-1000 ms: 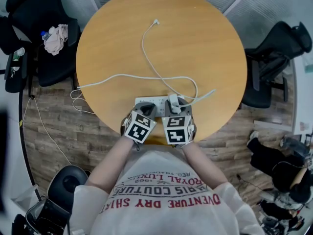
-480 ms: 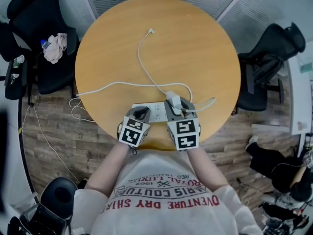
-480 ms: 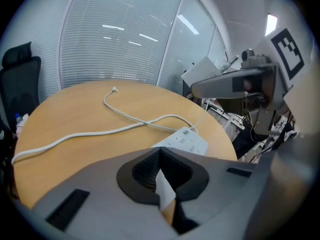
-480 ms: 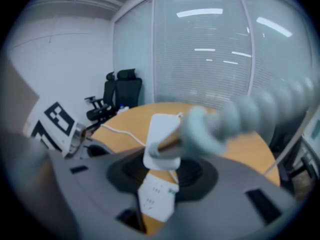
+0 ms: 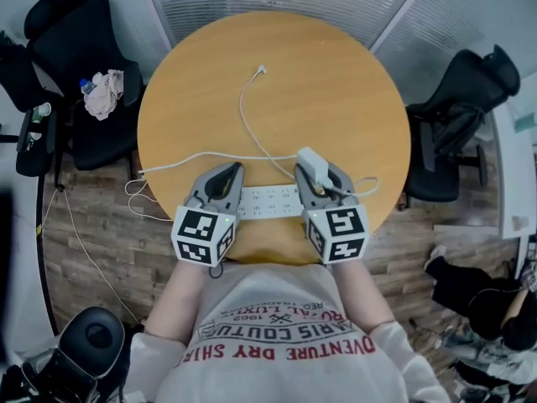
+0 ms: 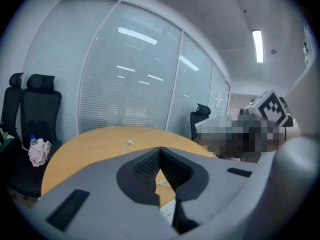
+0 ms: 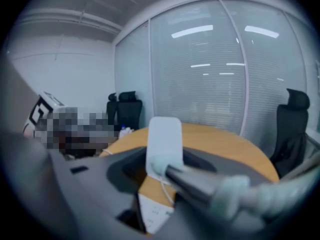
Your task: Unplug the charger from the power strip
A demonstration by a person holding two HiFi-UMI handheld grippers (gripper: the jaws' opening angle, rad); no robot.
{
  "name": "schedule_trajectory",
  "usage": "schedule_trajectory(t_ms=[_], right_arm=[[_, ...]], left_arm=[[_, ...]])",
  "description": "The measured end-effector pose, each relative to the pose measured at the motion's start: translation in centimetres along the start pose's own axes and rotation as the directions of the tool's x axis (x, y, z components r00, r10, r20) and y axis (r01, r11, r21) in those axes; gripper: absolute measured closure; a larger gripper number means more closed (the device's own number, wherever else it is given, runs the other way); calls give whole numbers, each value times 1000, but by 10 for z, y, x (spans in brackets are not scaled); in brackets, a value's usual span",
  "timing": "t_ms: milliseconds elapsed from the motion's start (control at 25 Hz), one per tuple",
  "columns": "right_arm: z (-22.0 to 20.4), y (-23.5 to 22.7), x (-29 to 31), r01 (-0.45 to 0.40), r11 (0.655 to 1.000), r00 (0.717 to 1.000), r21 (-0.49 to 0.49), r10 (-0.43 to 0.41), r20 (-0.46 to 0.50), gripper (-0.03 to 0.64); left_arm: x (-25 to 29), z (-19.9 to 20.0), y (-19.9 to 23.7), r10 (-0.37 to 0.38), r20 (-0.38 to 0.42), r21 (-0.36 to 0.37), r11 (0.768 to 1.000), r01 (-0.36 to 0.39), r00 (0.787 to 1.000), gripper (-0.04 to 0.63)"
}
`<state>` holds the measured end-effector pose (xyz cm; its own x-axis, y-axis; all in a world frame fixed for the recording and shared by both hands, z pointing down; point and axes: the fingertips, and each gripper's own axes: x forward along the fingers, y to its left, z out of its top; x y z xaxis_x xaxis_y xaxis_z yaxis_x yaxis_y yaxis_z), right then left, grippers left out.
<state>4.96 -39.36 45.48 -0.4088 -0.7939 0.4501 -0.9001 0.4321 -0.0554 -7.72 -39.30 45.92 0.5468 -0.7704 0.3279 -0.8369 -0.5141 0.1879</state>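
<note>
- The white rectangular plastic charger (image 5: pixel 312 165) is clenched in the right gripper (image 5: pixel 316 175), just above the right end of the long white plastic power strip (image 5: pixel 268 201). In the right gripper view, bare table shows between charger and strip, so it looks already free of the socket.
- The power strip's long axis runs crosswise in front of the person, and the charger's long axis points away from it.
- The left gripper (image 5: pixel 232 172) is closed on nothing over the strip's left end. Contact cannot be judged.
- Count: one charger, one power strip and two grippers. There are also two white cables on one round wooden table (image 5: pixel 352 74): the thin charger lead (image 5: pixel 247 116) beyond the strip and the thicker strip cord (image 5: pixel 185 157) leaving leftward.
</note>
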Motion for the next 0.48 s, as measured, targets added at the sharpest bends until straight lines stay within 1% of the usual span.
schedule_trajectory(t_ms=[120, 240, 360, 480], right_arm=[[24, 6, -9, -39, 999, 997, 38, 36, 67, 462], [48, 12, -16, -63, 997, 989, 42, 57, 134, 462], [67, 18, -23, -69, 998, 980, 6, 67, 190, 462], [77, 24, -25, -78, 997, 975, -18, 80, 209, 462]], left_arm=[[-19, 45, 1, -15, 131, -32, 999, 20, 991, 561], [-36, 78, 6, -15, 225, -31, 999, 23, 974, 561], [-51, 96, 11, 7, 280, -25, 1000, 0, 960, 561], [-59, 103, 14, 24, 298, -2, 1000, -25, 954, 561]])
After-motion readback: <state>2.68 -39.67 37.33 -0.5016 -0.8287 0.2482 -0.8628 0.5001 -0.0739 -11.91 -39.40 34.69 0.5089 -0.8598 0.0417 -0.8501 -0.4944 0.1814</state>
